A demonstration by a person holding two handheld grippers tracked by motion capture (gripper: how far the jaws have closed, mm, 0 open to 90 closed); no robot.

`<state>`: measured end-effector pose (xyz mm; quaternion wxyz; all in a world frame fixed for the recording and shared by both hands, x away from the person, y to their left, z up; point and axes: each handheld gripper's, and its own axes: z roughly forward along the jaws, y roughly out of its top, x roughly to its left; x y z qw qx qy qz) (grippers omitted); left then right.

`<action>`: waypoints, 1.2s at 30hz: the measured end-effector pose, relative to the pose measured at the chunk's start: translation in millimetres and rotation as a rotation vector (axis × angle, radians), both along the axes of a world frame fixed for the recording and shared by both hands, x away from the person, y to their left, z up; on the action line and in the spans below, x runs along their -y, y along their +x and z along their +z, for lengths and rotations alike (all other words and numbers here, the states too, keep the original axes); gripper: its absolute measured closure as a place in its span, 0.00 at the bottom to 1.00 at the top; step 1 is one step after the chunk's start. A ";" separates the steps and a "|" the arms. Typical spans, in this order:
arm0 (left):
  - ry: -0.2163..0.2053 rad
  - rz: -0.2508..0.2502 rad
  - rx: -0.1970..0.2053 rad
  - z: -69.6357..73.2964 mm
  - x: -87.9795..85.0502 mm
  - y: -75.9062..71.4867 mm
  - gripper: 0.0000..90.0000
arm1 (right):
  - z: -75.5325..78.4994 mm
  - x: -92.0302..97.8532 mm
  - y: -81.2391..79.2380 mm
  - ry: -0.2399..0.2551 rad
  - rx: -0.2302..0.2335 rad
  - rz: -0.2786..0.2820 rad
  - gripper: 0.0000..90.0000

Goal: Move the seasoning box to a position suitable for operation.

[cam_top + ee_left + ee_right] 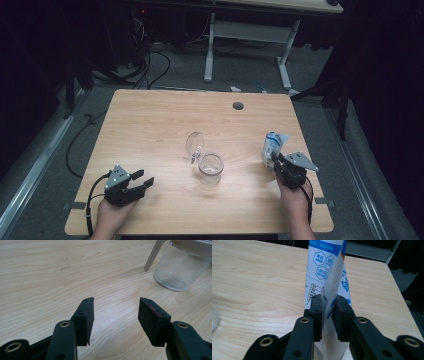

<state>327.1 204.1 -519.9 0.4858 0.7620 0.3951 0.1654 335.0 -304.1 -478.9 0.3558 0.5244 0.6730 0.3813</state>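
Wooden table (150,125): light woodgrain top, rounded corners, centre of the high view; round cable hole (238,105) near its far edge, toward 1 o'clock.
Floor (240,70): grey carpet on all sides of the table.
Second desk (280,5): at 12 o'clock, pale top on white legs (209,50) with flat feet.
Cables (150,65): black, loose on the floor at 11 o'clock; one more trails along the floor at 9 o'clock.
Metal floor rail (30,175): runs along the left side, 8 to 9 o'clock.
Surroundings: dark, unlit; a small red light (144,11) at 11 o'clock. Light falls mainly on the tabletop.
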 end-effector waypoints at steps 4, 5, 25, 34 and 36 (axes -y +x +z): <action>0.001 -0.001 -0.004 -0.7 0.2 0.2 0.52 | 3.0 -0.1 1.7 -0.007 -0.020 -0.005 0.92; 0.001 -0.001 -0.003 -0.8 0.3 0.2 0.52 | 3.5 -0.4 2.1 -0.016 -0.023 -0.007 0.93; -0.012 -0.018 0.029 -1.3 0.6 0.3 0.52 | 19.9 -3.1 2.4 0.005 -0.076 0.106 1.00; -0.018 -0.018 0.035 -1.6 0.6 -0.1 0.52 | 25.9 -8.1 -4.9 0.068 -0.078 0.150 1.00; -0.019 -0.021 0.036 -1.7 0.9 -0.1 0.52 | 27.7 -9.5 -7.3 0.071 -0.078 0.159 1.00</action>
